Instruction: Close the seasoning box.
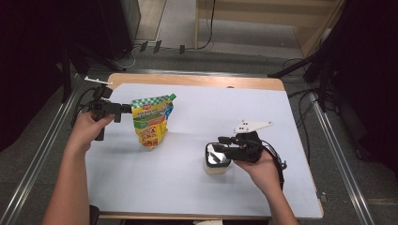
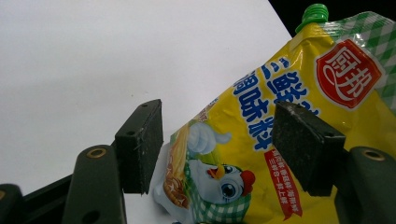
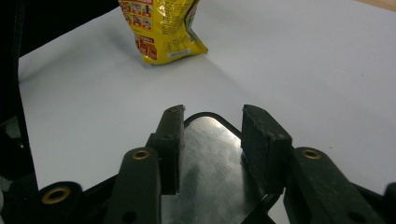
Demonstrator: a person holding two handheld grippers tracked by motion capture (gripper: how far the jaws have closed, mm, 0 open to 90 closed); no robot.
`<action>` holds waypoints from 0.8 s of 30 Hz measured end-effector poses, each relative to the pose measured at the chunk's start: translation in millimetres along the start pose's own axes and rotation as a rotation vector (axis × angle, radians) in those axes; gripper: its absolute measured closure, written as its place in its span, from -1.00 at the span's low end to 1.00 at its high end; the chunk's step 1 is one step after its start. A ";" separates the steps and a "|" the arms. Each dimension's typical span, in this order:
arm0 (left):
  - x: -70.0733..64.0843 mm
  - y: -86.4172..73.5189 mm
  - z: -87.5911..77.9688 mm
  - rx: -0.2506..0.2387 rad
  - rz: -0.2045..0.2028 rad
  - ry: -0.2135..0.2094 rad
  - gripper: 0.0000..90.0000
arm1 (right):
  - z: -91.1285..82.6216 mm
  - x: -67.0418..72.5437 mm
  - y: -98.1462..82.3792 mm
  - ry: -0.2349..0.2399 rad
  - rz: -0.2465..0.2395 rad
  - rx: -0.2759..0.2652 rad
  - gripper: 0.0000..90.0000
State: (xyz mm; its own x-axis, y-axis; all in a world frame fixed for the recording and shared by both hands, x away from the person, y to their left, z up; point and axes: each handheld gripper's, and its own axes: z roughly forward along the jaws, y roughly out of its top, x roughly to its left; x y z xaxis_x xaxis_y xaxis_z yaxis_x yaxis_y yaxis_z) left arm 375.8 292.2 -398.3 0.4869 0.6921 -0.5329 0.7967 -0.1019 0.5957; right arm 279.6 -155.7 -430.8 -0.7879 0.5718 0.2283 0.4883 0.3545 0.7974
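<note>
While the high view looks down on the white surface [image 1: 187, 178], the left hand-held gripper [image 1: 123, 108] sits at the upper left edge of a yellow and green seasoning pouch [image 1: 151, 121], which stands upright on the left half of the surface. The left hand [image 1: 89, 126] grips that tool from below. On the right half, the right hand-held gripper [image 1: 220, 151] hovers just over a small pale container [image 1: 216, 167] with a shiny dark-rimmed lid, the right hand [image 1: 260, 166] behind it. Pouch and container stand well apart.

In the left gripper view, the jaws stand wide apart, the pouch [image 2: 280, 135] lying between and beyond them; whether either pad touches it I cannot tell. Its green cap [image 2: 314, 12] points up at the far corner, and a cartoon chicken shows on its front.

In the right gripper view, the jaws are part-open above the container's reflective lid [image 3: 210, 158], holding nothing. The pouch's lower end [image 3: 163, 32] rests on the surface farther off.
</note>
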 end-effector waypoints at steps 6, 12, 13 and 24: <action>0.4 -0.4 -0.4 -0.003 -0.002 -0.004 -0.23 | -2.1 -8.0 -3.2 -0.019 0.023 -0.009 0.11; 0.6 -0.5 1.8 0.006 -0.004 0.001 -0.23 | -9.7 -19.5 -6.7 -0.061 0.045 -0.035 0.02; 0.7 -0.5 2.0 0.007 -0.003 0.001 -0.23 | -11.3 -21.4 -7.4 -0.066 0.049 -0.039 0.01; 0.5 -1.0 3.4 0.015 -0.002 0.003 -0.23 | -25.4 -42.1 -18.4 -0.124 0.064 -0.093 -0.07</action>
State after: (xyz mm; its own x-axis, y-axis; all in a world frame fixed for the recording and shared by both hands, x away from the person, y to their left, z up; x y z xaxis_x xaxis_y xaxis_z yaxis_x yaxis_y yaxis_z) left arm 376.5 290.2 -401.3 0.4846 0.6943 -0.5321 0.8028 -0.1113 0.5858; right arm 294.2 -205.1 -440.9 -0.7013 0.6800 0.2139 0.4946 0.2481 0.8330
